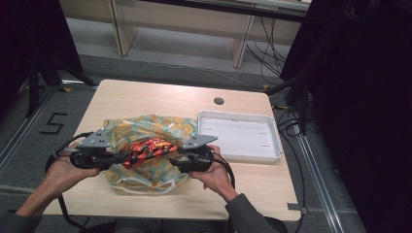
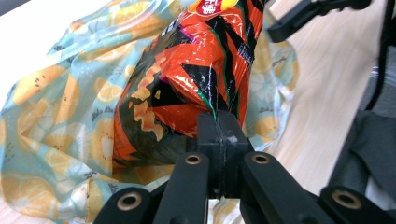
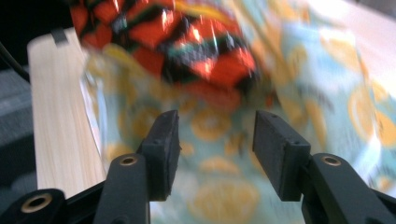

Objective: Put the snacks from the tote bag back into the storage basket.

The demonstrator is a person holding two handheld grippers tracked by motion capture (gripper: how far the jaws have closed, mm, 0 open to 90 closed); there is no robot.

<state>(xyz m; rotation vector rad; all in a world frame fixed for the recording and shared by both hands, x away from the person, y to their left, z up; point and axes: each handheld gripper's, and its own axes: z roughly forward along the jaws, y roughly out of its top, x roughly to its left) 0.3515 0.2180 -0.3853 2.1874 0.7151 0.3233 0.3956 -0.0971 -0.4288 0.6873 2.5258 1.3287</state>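
Note:
A shiny red, orange and black snack bag (image 1: 148,149) (image 2: 201,70) hangs over a crumpled lemon-print plastic bag (image 1: 145,126) (image 2: 60,116) on the wooden table. My left gripper (image 1: 121,158) (image 2: 219,126) is shut on the snack bag's lower seam, its pads pressed together on the foil. My right gripper (image 1: 177,154) (image 3: 212,140) stands open at the snack bag's other end, jaws apart with nothing pinched; the lemon-print bag (image 3: 219,186) lies beyond them and the snack bag (image 3: 196,42) is blurred above.
A white shallow tray (image 1: 240,136) sits to the right of the bags. The table (image 1: 145,94) has a round cable hole (image 1: 218,101) at the back. Dark curtains and cables flank the table.

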